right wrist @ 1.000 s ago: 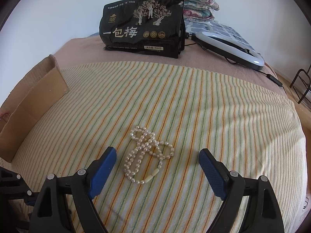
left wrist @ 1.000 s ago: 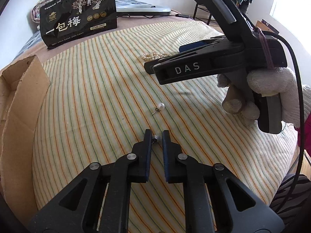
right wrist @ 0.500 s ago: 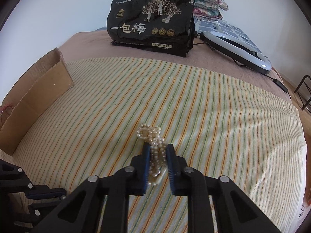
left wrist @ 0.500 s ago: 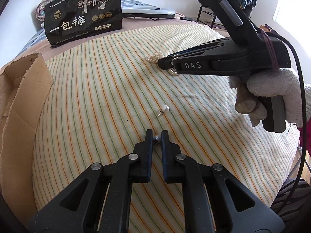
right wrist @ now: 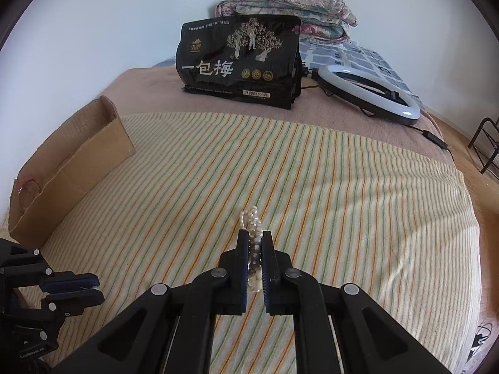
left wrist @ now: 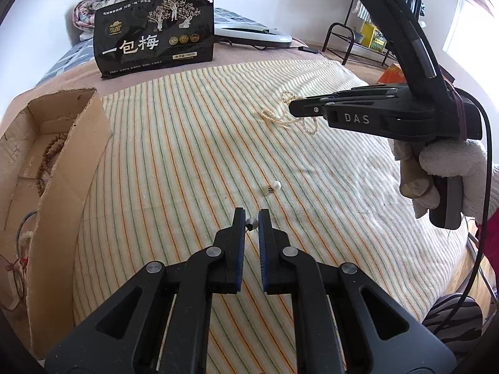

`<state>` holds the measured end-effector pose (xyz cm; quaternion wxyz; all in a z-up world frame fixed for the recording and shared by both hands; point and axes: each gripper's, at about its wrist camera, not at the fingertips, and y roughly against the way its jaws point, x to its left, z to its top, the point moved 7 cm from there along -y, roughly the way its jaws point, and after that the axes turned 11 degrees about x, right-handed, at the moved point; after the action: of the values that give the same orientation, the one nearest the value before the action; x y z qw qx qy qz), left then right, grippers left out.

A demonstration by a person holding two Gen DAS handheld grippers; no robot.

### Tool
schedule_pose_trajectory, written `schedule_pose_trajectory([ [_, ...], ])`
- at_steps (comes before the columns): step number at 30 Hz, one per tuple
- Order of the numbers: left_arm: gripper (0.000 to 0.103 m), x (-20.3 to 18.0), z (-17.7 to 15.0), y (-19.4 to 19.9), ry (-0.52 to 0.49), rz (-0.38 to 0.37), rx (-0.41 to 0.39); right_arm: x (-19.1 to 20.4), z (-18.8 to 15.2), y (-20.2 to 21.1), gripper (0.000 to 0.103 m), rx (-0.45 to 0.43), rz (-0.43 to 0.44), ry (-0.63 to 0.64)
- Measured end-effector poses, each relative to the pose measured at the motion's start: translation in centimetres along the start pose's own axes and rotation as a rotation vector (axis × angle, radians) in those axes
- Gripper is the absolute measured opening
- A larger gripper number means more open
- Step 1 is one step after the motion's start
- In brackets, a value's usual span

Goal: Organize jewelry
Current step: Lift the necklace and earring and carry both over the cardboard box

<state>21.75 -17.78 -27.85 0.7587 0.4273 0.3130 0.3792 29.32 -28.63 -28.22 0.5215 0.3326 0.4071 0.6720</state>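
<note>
Pearls of the necklace (right wrist: pixel 253 243) sit pinched lengthwise in the right tool (right wrist: pixel 255 249), the left tool (left wrist: pixel 251 222) pinching an earring (left wrist: pixel 251 223), cardboard box (left wrist: pixel 62 168) lying left, nearer the left tool.

Bright daylight, sharp, fisheye-warped edges.

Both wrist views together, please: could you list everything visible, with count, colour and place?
pearl necklace: one, cream, in right jaws.
pearl earring: one, white, in left jaws.
second pearl earring: one, white, on cloth.
striped cloth: one, yellow-green, on bed.
cardboard box: one, brown, left edge; holds beads.
snack bag: one, black, upright behind.
ring light: one, white, far right.
folded quilt: one, floral, by wall.
left gripper: black, shut.
right gripper: black, shut.
gloved hand: white.
</note>
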Motion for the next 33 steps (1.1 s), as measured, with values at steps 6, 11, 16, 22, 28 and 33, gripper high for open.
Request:
schedule_pose_trajectory([
  [6,0.006,0.1,0.1,1.7,0.009,-0.002,-0.027,0.0,-0.2,3.1,0.004,-0.039,0.004,-0.012],
  [11,0.006,0.2,0.1,3.6,0.012,0.003,-0.054,0.3,0.0,5.8,0.005,-0.073,0.005,-0.015],
  [16,0.006,0.7,0.0,5.5,0.020,0.011,-0.084,1.4,0.3,8.3,0.005,-0.107,0.003,0.001],
  [22,0.006,1.5,-0.3,8.0,0.026,0.031,-0.113,3.3,0.9,10.9,0.005,-0.141,0.012,0.023],
  [28,0.006,2.6,-0.7,11.0,0.028,0.068,-0.151,6.0,1.5,12.6,0.005,-0.163,0.028,0.045],
  [33,0.006,4.1,-0.8,13.2,0.031,0.108,-0.185,8.4,2.2,13.4,0.005,-0.181,0.044,0.065],
])
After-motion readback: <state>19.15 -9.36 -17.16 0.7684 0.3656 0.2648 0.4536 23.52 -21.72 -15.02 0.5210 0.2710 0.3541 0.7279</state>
